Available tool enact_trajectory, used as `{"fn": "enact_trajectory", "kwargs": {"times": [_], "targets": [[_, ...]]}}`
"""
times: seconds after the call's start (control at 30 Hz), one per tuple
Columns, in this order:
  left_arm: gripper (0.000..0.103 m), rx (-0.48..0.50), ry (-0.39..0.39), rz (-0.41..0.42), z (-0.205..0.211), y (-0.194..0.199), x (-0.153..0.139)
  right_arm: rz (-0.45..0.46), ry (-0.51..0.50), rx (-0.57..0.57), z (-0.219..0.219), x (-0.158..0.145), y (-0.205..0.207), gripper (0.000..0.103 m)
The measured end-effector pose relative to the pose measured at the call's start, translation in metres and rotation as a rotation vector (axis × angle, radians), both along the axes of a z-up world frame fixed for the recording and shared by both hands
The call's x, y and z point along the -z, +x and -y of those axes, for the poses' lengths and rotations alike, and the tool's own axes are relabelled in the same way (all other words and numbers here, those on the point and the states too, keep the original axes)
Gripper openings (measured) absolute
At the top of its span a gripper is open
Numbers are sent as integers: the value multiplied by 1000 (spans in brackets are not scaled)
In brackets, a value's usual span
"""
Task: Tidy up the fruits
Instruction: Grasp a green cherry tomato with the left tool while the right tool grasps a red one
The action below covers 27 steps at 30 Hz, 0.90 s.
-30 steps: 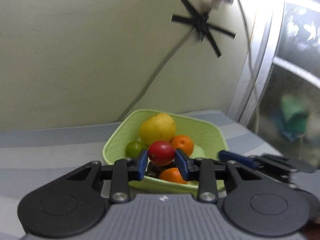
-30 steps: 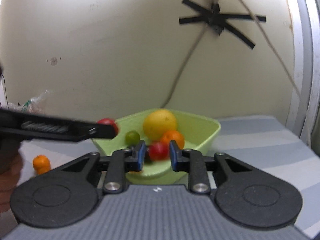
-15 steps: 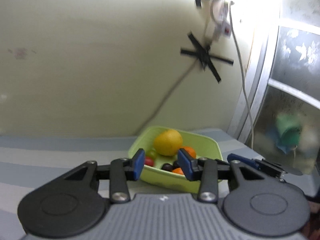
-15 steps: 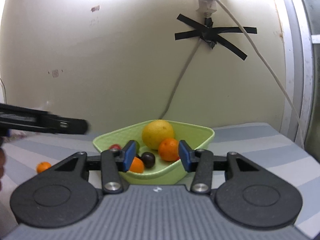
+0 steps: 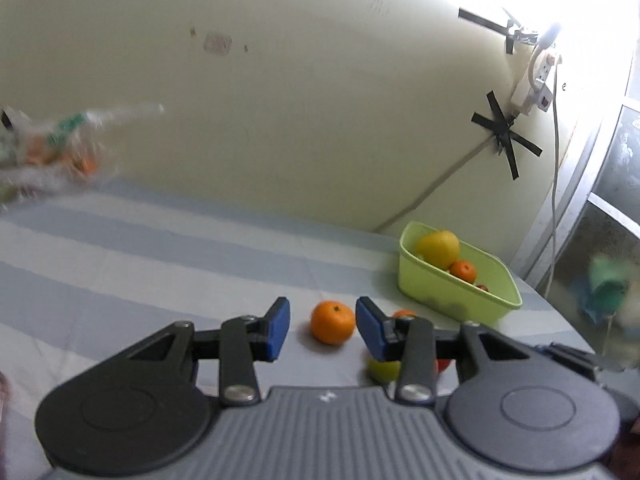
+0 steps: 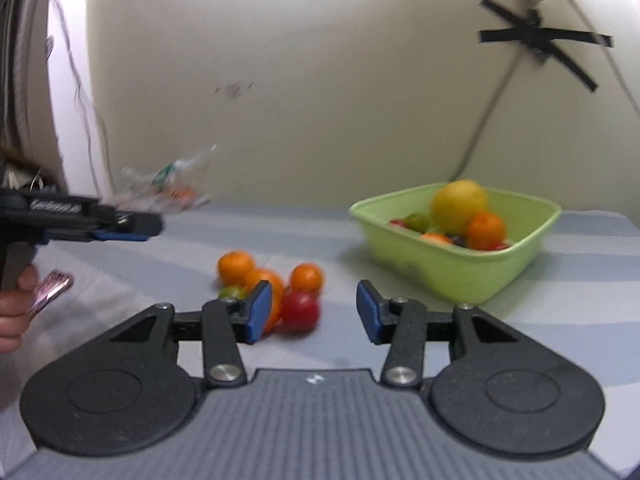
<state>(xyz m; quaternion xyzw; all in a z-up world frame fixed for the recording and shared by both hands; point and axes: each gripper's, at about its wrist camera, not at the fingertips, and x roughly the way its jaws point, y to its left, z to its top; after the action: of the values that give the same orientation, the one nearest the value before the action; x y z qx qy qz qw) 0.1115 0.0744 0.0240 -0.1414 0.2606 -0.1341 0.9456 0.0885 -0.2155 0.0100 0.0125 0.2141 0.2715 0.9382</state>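
Left tool (image 5: 322,330) and right tool (image 6: 314,312) both part-open, empty; right tool's left pad hides part of an orange (image 6: 266,284).

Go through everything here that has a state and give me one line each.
Left gripper: open, empty, an orange beyond its fingertips.
Right gripper: open, holding nothing.
Green bin: upright, partly filled with fruit.
Loose fruit cluster: resting on the cloth outside the bin.
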Motion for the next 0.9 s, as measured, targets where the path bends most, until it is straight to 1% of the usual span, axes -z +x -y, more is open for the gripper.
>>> {"fn": "enact_trajectory", "kwargs": {"times": [0.1, 0.17, 0.27, 0.33, 0.47, 0.57, 0.6, 0.7, 0.73, 0.77, 0.87, 0.9], "targets": [[43, 13, -22, -41, 6, 18, 8, -18, -56, -8, -11, 4, 3, 49], [44, 20, -34, -59, 10, 27, 13, -32, -72, -6, -12, 5, 5, 49], [44, 25, -36, -58, 15, 28, 16, -55, -91, -2, -12, 6, 10, 48], [43, 51, -17, -37, 16, 19, 17, -60, -85, -13, -11, 8, 9, 48], [41, 135, 63, 1, 27, -4, 22, -44, -121, -53, -18, 9, 8, 48], [40, 181, 137, 1, 37, -11, 28, -31, -161, -80, -25, 10, 12, 48], [40, 192, 147, -5, 39, -10, 30, -32, -171, -86, -26, 11, 14, 47], [40, 214, 134, -31, 43, -4, 33, -31, -185, -96, -28, 10, 20, 45], [40, 220, 128, -40, 44, -2, 34, -33, -190, -101, -28, 9, 21, 40], [40, 229, 123, -46, 47, -1, 35, -40, -192, -109, -27, 8, 22, 39], [39, 253, 133, -51, 52, 0, 38, -56, -161, -115, -21, 4, 24, 39], [36, 256, 142, -54, 53, 1, 40, -63, -152, -115, -19, 4, 25, 39]]}}
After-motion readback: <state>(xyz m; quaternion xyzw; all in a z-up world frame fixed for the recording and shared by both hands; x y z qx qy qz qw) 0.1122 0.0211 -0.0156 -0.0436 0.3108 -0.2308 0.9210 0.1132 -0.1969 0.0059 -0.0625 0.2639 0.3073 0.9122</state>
